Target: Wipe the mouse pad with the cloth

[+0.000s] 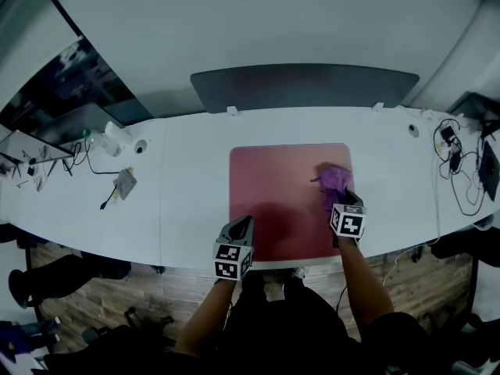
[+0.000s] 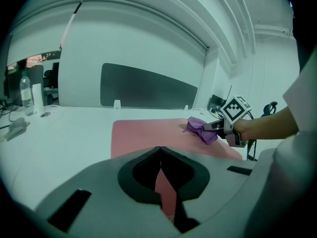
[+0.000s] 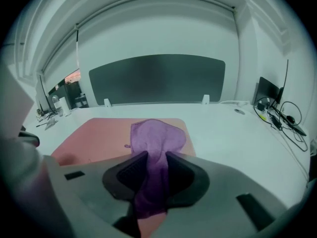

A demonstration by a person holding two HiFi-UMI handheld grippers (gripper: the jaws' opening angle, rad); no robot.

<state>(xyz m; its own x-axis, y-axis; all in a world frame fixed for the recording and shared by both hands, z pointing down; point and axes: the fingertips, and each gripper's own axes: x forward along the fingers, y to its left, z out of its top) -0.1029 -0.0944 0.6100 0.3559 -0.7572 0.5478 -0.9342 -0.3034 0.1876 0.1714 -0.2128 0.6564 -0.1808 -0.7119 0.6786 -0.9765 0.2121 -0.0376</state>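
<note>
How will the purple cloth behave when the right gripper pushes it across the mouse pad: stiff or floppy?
Probably floppy: the purple cloth folds and sags where the right gripper pinches it. It will likely bunch up rather than slide flat, since it lies crumpled on the mouse pad. It seems light, being thin fabric.

Illumination is even, diffuse and cool-toned. The white worktop (image 1: 195, 186) reads bright, without glare. A soft, dim shadow lies on the mouse pad (image 1: 269, 217) at its near edge. Both gripper views show strong fisheye bending, black vignetted corners and a soft-focused foreground.
</note>
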